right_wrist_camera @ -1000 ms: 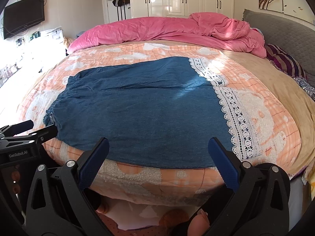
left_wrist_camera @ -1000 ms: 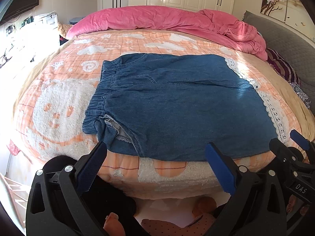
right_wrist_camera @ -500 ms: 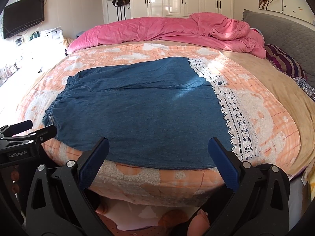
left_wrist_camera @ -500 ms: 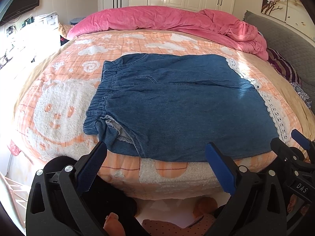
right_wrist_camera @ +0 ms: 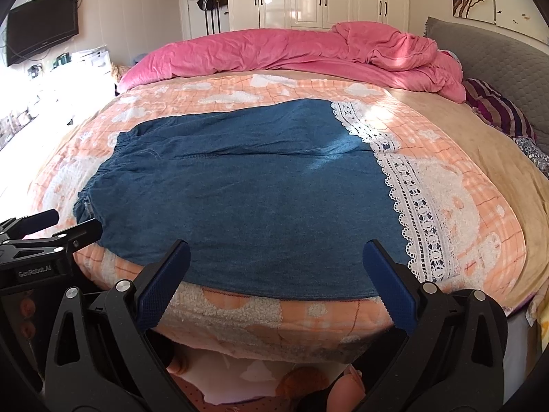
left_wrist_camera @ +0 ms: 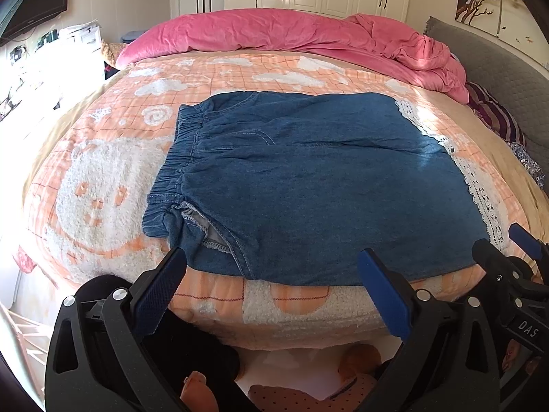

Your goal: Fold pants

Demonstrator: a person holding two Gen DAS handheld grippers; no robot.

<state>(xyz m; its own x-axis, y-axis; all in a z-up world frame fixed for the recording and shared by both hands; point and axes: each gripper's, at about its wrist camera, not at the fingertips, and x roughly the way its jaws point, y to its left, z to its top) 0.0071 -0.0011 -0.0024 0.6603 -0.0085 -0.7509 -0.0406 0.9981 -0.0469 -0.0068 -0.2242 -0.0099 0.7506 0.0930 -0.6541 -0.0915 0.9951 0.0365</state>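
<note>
Denim pants lie flat on the bed, ready for folding; left hand-held gripper and right hand-held gripper hover at six o'clock, both gaping, empty.

One pair of denim pants lies on one bed. One pink duvet, one television and two sets of tongs: left, right.

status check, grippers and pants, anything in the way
Left gripper open, empty, off the bed's near edge. Right gripper same. Denim pants flat on the blanket, untouched. Nothing in the way.
</note>
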